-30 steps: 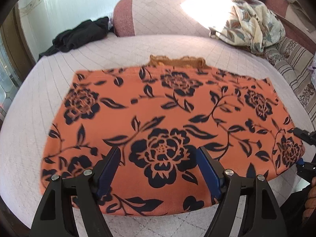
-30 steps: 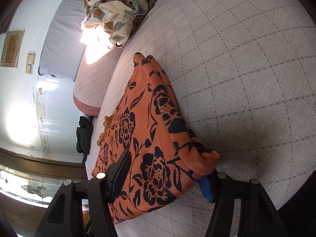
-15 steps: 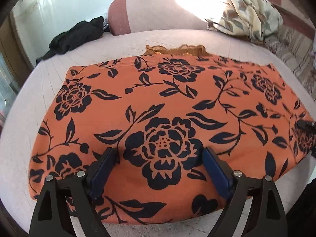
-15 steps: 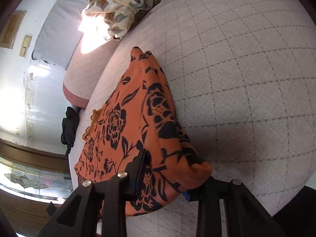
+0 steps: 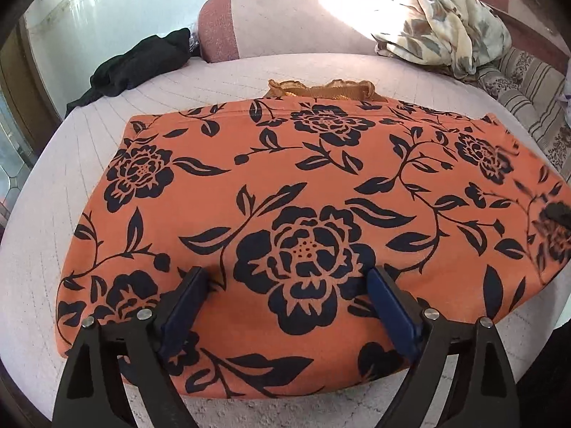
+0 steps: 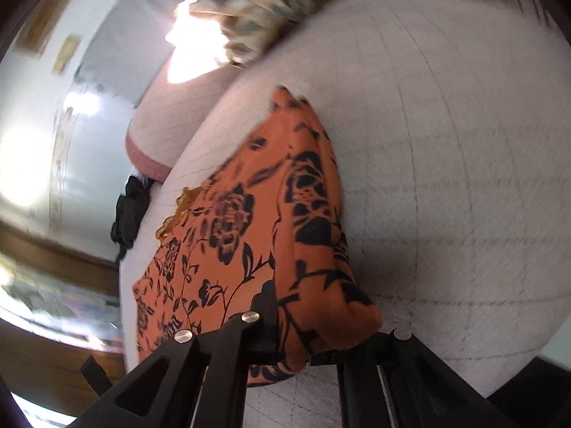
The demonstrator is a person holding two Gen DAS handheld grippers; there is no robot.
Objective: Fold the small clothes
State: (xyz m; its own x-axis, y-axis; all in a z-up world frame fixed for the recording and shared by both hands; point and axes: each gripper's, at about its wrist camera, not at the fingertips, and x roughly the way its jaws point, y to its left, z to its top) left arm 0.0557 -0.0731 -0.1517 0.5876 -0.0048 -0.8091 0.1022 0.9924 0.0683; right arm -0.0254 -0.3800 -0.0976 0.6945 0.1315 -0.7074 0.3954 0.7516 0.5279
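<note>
Folding under way: orange flowered garment (image 5: 285, 214) spread flat on quilted bed (image 5: 53, 196). Right tool (image 6: 296, 349) clamped on near right corner — corner best lifted high, carried across squarely. Left tool (image 5: 285, 306) wide open above near hem, nothing gripped — hem to be pinned so cloth isn't dragged.

No readable text, label, brand, number or sign shows in either view; the garment (image 5: 307, 235) carries only a flower print; the framed pieces (image 6: 43, 28) on the wall are too blurred to read.
</note>
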